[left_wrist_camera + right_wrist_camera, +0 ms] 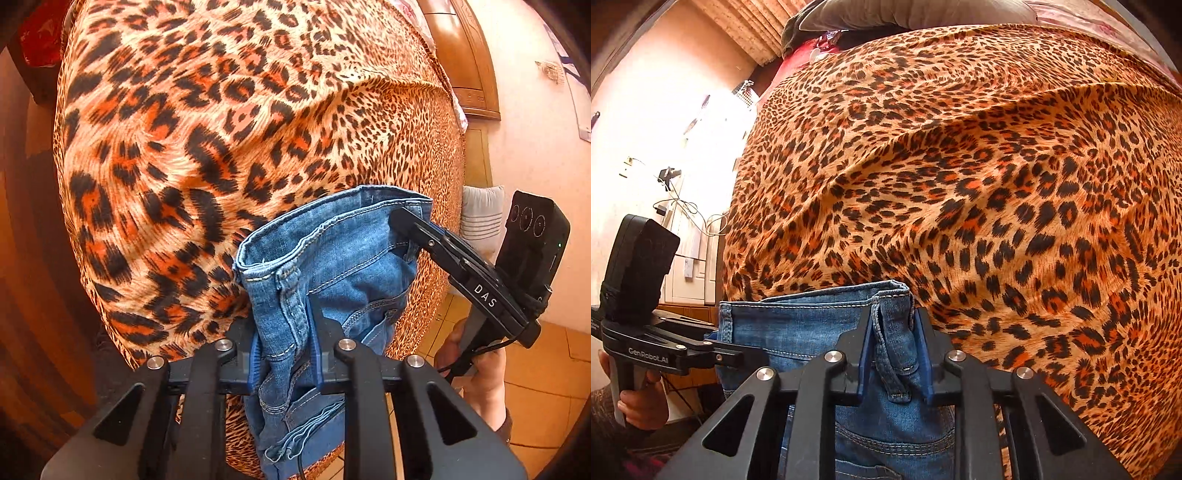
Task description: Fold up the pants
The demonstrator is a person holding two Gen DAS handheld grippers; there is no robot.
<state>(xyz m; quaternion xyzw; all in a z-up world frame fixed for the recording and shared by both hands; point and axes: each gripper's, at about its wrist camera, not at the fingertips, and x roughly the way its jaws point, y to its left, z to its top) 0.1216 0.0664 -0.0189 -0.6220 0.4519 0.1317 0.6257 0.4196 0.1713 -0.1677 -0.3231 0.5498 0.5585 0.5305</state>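
Most of both views is filled by a leopard-print bedspread (pixel 229 140), creased into long ridges. Pink walls and a carved wooden panel (pixel 469 62) are seen at the upper right of the left wrist view, orange floor tiles (pixel 546 369) at the lower right. The blue jeans (pixel 332 266) are held at bottom centre, the waistband pinched by the left gripper (pixel 284 363) and the right gripper (pixel 894 363).
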